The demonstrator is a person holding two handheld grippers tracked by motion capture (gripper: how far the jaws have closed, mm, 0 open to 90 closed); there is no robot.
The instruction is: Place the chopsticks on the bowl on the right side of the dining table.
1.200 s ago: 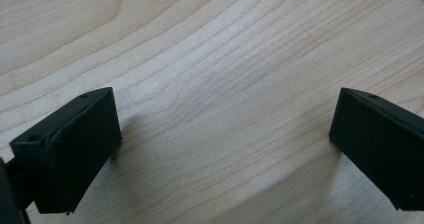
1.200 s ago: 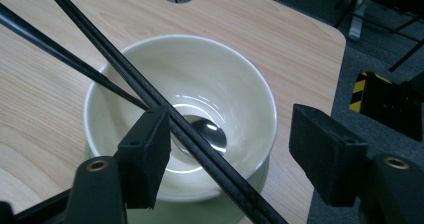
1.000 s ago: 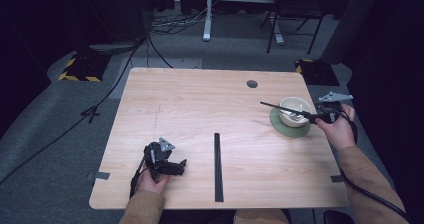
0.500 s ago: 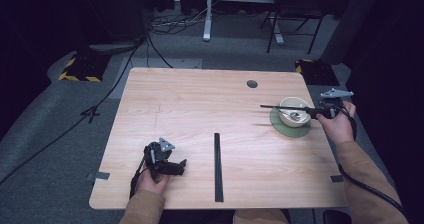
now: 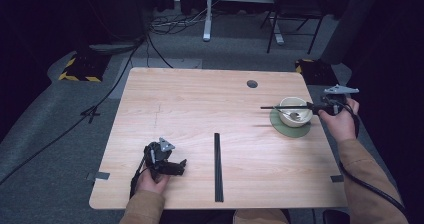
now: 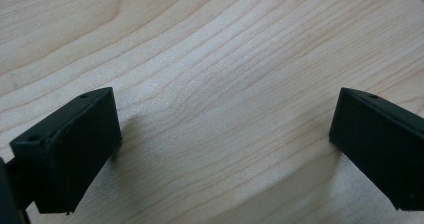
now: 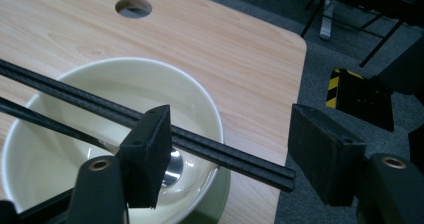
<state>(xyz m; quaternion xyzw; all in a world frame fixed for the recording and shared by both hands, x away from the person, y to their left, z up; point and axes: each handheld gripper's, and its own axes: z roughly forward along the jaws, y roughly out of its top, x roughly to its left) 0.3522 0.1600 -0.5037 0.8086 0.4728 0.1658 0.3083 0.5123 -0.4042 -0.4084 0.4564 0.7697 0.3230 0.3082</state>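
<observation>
Chopsticks (image 7: 210, 151) lie across the bowl (image 7: 200, 104) at the bench's (image 5: 200, 104) three o'clock; right tool (image 7: 232, 154) wide, seemingly released, should withdraw; left tool (image 6: 220, 149) wide, idle.

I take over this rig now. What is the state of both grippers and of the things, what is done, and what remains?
Left gripper: jaws open, nothing between them, low over the bare table.
Right gripper: jaws open around the chopsticks, not clamping them.
Chopsticks lie across the bowl, which stands on a green saucer with a spoon inside.
Done, it seems: chopsticks rest on the bowl.
Left: probably draw the right gripper back without dragging them.
</observation>
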